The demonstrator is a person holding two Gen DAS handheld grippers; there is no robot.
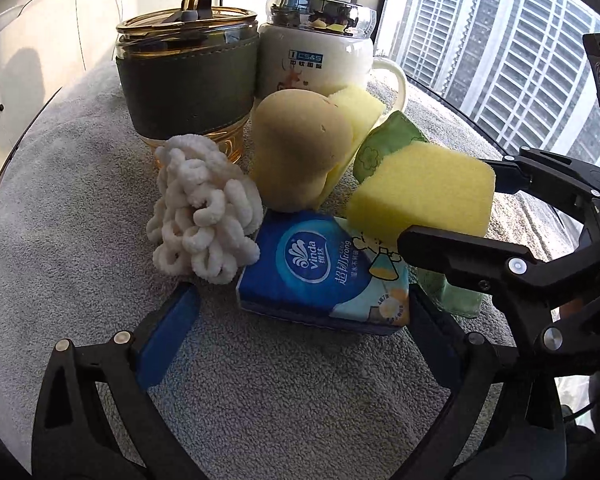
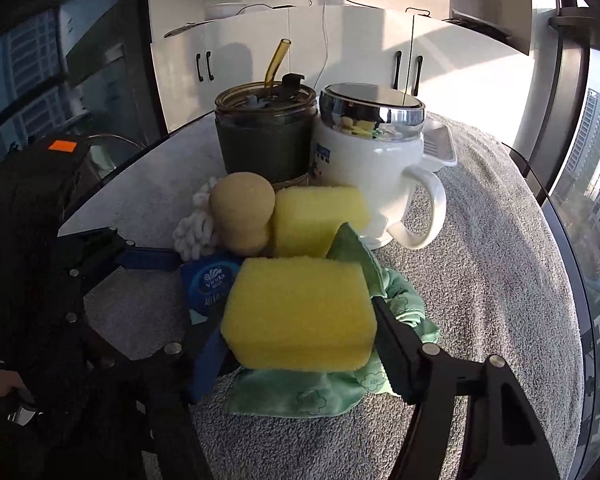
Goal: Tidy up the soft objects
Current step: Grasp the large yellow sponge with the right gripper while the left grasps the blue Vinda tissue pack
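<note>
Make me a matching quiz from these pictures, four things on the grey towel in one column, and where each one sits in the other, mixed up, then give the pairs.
Things:
1. yellow sponge
2. tissue pack
3. green cloth
4. white mug

Places:
A. lying under the sponge
B. standing at the back, beside the lidded cup
C. between the fingers of the right tool
D. between the open fingers of the left tool, untouched

Pairs: 1-C, 2-D, 3-A, 4-B
</note>
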